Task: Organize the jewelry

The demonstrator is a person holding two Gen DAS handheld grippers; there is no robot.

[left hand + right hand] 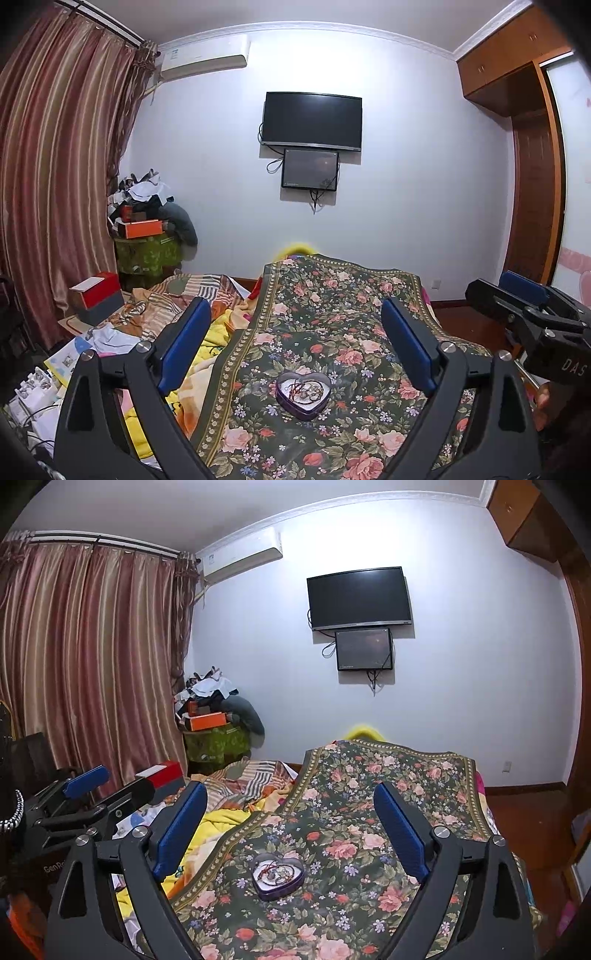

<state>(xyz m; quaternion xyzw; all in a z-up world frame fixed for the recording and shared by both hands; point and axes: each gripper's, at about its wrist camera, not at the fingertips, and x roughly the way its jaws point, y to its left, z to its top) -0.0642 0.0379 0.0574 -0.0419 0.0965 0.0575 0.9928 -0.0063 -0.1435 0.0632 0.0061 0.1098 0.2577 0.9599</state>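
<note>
A purple heart-shaped tin (303, 395) (277, 876) sits on a dark floral cloth (332, 314) (369, 812). Tangled jewelry (306, 390) (276, 873) lies inside it: cords, rings and small metal pieces. My left gripper (295, 332) hangs open above and behind the tin, blue pads wide apart, nothing between them. My right gripper (291, 812) is likewise open over the tin and holds nothing. Each gripper shows at the edge of the other's view: the right gripper (524, 310) at right, the left gripper (92, 786) at left.
A rumpled striped and yellow bedding heap (207, 306) (236, 794) lies left of the cloth. A red and grey box (98, 297) and papers (74, 354) sit at far left. Curtains (55, 166), a wall TV (312, 122) and a wardrobe (532, 184) ring the room.
</note>
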